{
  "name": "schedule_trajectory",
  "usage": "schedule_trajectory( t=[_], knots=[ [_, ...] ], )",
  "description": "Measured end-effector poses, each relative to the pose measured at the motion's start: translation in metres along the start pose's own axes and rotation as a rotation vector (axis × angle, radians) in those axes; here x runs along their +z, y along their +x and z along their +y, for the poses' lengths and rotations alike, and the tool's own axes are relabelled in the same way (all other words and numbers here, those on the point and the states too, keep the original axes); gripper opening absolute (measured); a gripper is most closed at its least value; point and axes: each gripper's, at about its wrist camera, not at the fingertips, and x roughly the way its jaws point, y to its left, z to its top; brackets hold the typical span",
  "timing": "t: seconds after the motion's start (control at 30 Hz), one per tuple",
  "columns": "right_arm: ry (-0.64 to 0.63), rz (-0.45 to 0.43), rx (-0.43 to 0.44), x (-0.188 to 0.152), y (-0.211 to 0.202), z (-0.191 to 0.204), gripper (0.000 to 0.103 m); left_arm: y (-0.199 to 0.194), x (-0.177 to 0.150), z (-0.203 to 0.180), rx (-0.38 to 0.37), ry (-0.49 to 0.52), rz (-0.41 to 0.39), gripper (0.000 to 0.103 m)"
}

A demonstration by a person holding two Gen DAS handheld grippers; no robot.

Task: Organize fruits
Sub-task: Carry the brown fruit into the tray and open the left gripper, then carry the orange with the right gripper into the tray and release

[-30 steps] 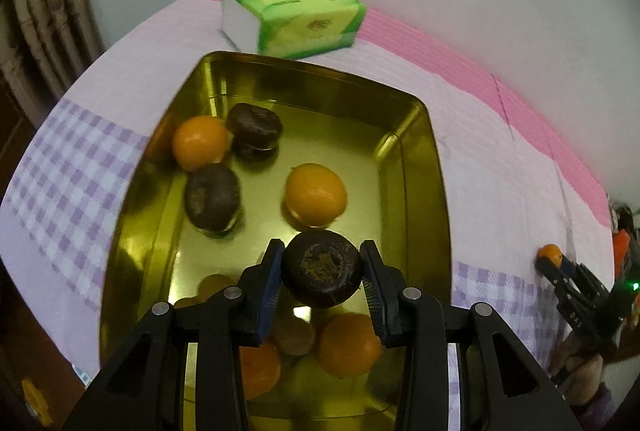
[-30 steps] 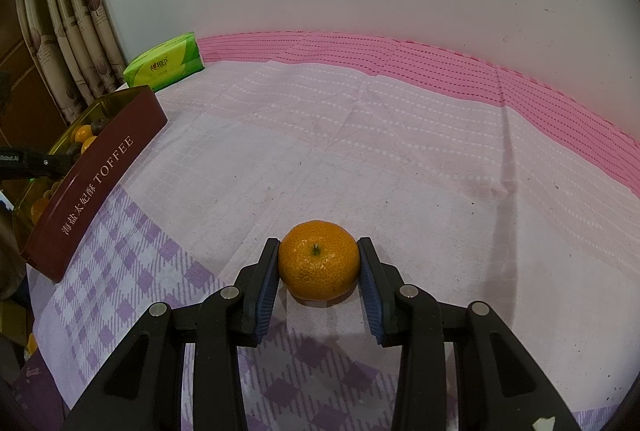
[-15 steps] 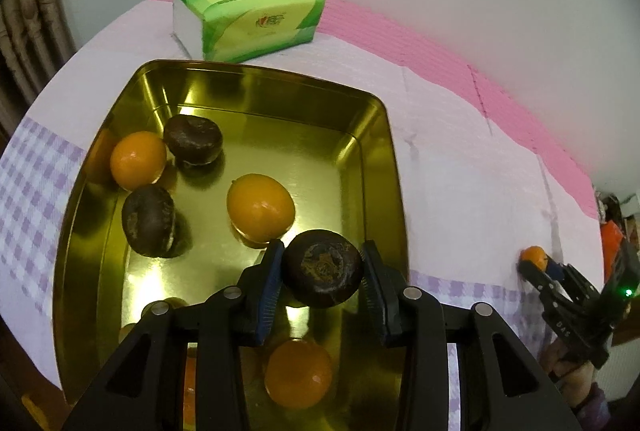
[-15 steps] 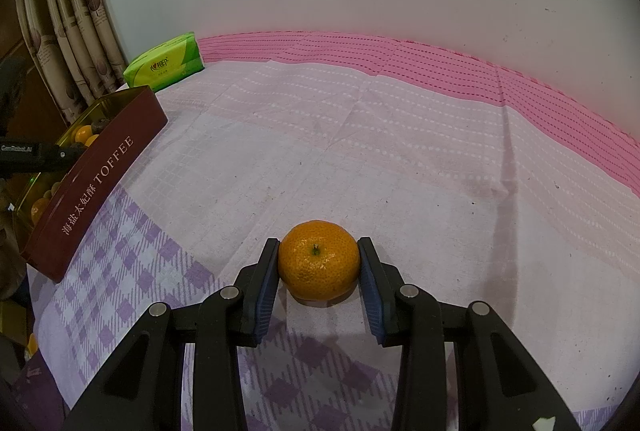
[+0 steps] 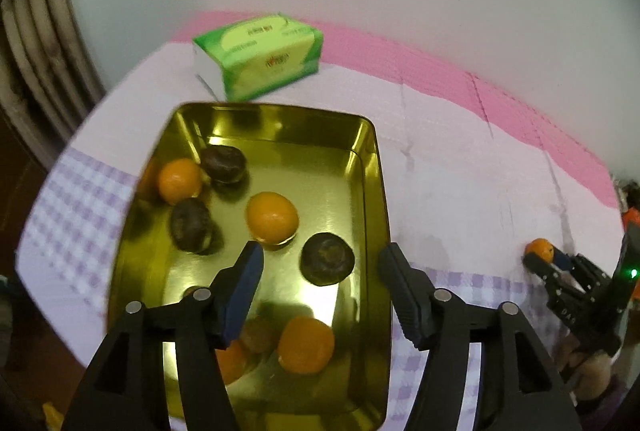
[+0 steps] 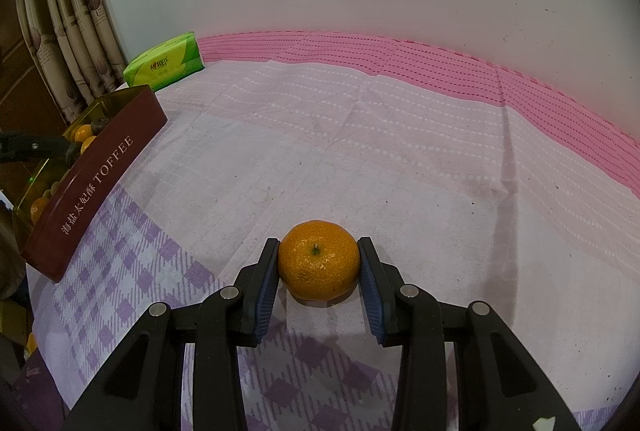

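Dark fruit [image 5: 327, 258] released into tin [image 5: 372, 191] at 4 o'clock; left gripper [image 5: 320, 271] is spread apart; orange [image 6: 319, 260] is clamped by right gripper [image 6: 319, 263].

The left gripper [image 5: 320, 263] hangs wide open over the gold tin [image 5: 372, 191], a dark fruit [image 5: 327, 264] lying on the tin's floor between its fingers. Oranges and more dark fruits sit around it. A green tissue pack [image 5: 260, 61] lies beyond on the cloth [image 5: 460, 183]. Far right, the other gripper [image 5: 546, 261] has an orange [image 5: 539, 248] at its tips.
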Motion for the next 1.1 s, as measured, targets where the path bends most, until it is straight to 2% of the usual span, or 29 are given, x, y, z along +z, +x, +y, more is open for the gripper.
schedule_trajectory(
  t=[0.23, 0.3, 0.47, 0.6, 0.83, 1.0, 1.1],
  knots=[
    [-0.004, 0.002, -0.002, -0.001, 0.001, -0.001, 0.036, -0.041, -0.019, -0.01, 0.121, 0.026, -0.053, 0.073],
    [-0.005, 0.002, -0.004, -0.001, 0.001, 0.0, 0.036, -0.051, -0.025, -0.012, 0.149, 0.034, -0.068, 0.08],
    [-0.012, 0.018, -0.028, 0.0, 0.002, 0.003, 0.035, -0.074, -0.038, -0.01, 0.169, 0.02, -0.1, 0.093],
    [0.0, 0.033, -0.018, -0.002, -0.002, 0.006, 0.035, -0.086, -0.046, -0.005, 0.193, 0.004, -0.124, 0.099],
    [-0.01, 0.023, -0.005, -0.007, -0.018, 0.023, 0.035, -0.103, -0.059, 0.011, 0.202, -0.071, -0.156, 0.099],
    [-0.005, 0.012, 0.016, -0.007, -0.033, 0.034, 0.035, -0.105, -0.067, 0.013, 0.241, -0.041, -0.172, 0.099],
    [-0.011, 0.001, 0.03, -0.003, -0.041, 0.044, 0.035, -0.106, -0.069, 0.013, 0.231, -0.034, -0.176, 0.099]
  ],
)
